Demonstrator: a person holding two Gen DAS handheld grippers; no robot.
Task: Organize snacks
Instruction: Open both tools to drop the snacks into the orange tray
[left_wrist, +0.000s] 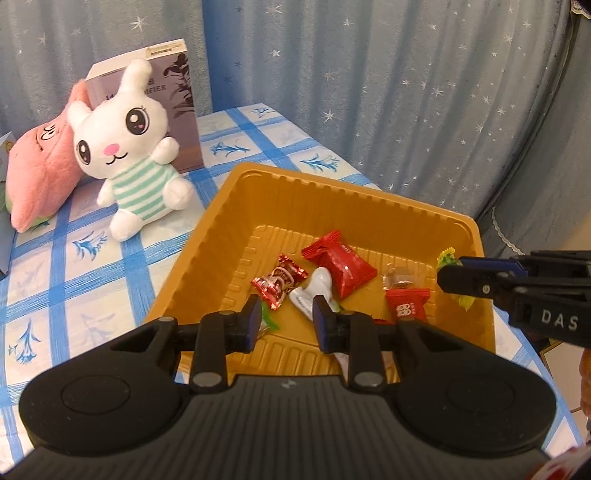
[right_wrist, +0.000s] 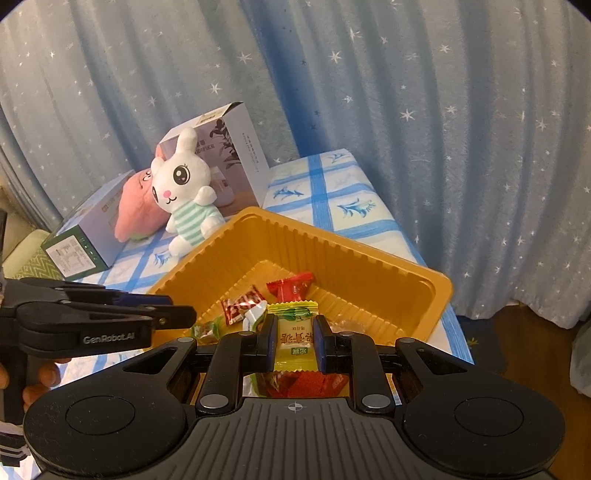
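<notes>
An orange plastic tray (left_wrist: 332, 184) (right_wrist: 332, 240) sits on the blue-checked tablecloth and holds several wrapped candies. Among them are a big red packet (left_wrist: 340, 266), a red-and-silver candy (left_wrist: 279, 282), a white one (left_wrist: 314, 291) and a small red packet (left_wrist: 406, 306). My left gripper (left_wrist: 286, 321) hovers over the tray's near side, open, with only tray floor showing between its fingers. My right gripper (right_wrist: 295, 339) is shut on a yellow-green candy (right_wrist: 295, 332) above the tray. From the left wrist view that right gripper (left_wrist: 448, 275) comes in from the right edge with the candy's ends sticking out.
A white rabbit plush (left_wrist: 129, 147) (right_wrist: 184, 192), a pink plush (left_wrist: 40, 173) and a grey box (left_wrist: 181, 110) stand behind the tray. A green-and-white box (right_wrist: 81, 243) lies at the far left. Blue starry curtains hang close behind. The table edge runs just right of the tray.
</notes>
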